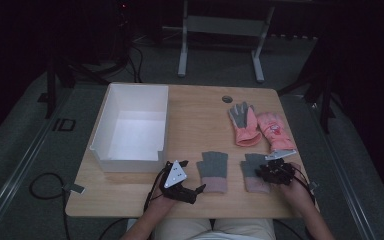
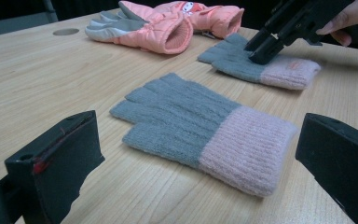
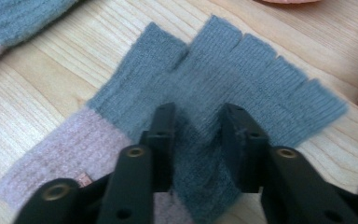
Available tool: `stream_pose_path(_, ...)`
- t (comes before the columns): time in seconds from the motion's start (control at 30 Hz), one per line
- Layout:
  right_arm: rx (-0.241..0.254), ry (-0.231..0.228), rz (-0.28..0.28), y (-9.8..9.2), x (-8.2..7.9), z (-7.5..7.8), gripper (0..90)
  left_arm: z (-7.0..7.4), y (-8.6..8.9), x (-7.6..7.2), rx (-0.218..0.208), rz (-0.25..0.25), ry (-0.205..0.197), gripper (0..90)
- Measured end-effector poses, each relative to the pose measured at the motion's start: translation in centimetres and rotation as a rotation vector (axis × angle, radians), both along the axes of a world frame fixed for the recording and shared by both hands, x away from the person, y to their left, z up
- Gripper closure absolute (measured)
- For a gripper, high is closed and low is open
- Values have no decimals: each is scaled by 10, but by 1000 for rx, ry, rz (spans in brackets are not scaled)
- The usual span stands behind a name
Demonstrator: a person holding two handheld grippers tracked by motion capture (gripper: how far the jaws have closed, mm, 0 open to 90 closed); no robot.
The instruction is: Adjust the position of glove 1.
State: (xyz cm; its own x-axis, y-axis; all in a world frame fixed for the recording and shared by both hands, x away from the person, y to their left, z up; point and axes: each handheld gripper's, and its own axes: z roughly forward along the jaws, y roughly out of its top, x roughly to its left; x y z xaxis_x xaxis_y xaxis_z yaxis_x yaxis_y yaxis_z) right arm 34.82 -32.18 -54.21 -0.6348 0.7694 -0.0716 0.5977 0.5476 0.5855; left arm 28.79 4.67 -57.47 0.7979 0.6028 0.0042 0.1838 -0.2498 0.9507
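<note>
"id" marking on floor (image 1: 63, 124) beside table

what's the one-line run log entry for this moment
right gripper: pinching a fold of right grey knit glove with pink cuff | left gripper: open, facing matching left glove | white box: empty

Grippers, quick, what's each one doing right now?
Left tool: open, holding nothing.
Right tool: pinching a fold of the grey knitted glove with pink cuff.
</note>
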Motion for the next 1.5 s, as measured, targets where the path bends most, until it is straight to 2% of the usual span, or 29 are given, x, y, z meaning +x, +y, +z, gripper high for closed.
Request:
stream_pose_path(0.13,-24,-5,-25,6,-2,1,810,0,0,0,1,4,-1,0)
stream_pose_path(0.2,-30,-26,-41,9,-4,-1,834,0,0,-1,-1,7,-5,0)
stream_pose_path(0.27,-25,-26,-53,9,-5,0,839,0,0,-1,0,6,-5,0)
stream_pose_path(0.3,10,6,-88,7,-4,2,847,0,0,0,-2,7,-2,0)
stream_pose_path(0.37,30,22,-100,7,-4,6,849,0,0,0,-4,6,-2,0)
stream_pose_path(0.53,69,-9,-100,11,-8,33,851,0,0,0,-1,10,0,0)
stream_pose_path(0.57,69,-9,-100,11,-8,33,851,0,0,0,-1,10,0,0)
stream_pose_path(0.6,92,-28,-100,17,-9,49,851,0,0,0,-1,10,-2,0)
stream_pose_path(0.63,96,-32,-100,19,-9,54,850,0,0,0,-1,10,-2,0)
stream_pose_path(0.7,96,-32,-100,19,-9,54,850,0,0,0,-1,9,-1,0)
stream_pose_path(0.73,129,-65,-94,34,-11,75,850,0,1,0,-8,5,3,0)
stream_pose_path(0.77,142,-88,-87,40,-12,81,850,0,1,0,-9,3,2,0)
stream_pose_path(0.93,167,-122,-65,58,-13,92,850,0,0,-1,-6,-4,-6,0)
stream_pose_path(0.97,171,-120,-48,70,-12,96,850,0,0,-2,-5,-2,-12,0)
stream_pose_path(1.03,174,-122,-42,73,-12,97,850,0,0,-2,-4,-2,-15,0)
stream_pose_path(1.07,179,-116,-25,85,-11,97,850,0,0,-2,-4,-2,-14,0)
stream_pose_path(1.1,177,-114,-20,89,-10,96,850,0,1,-1,-9,-6,-10,0)
stream_pose_path(1.23,163,-106,15,110,-8,83,850,0,1,-1,-15,-11,-6,0)
stream_pose_path(1.27,163,-106,15,110,-8,83,850,0,1,-1,-15,-11,-6,0)
stream_pose_path(1.3,161,-79,28,117,-6,74,850,0,2,-1,-16,-22,-6,0)
stream_pose_path(1.5,138,-26,56,132,-4,53,850,0,1,-1,-13,-28,-13,0)
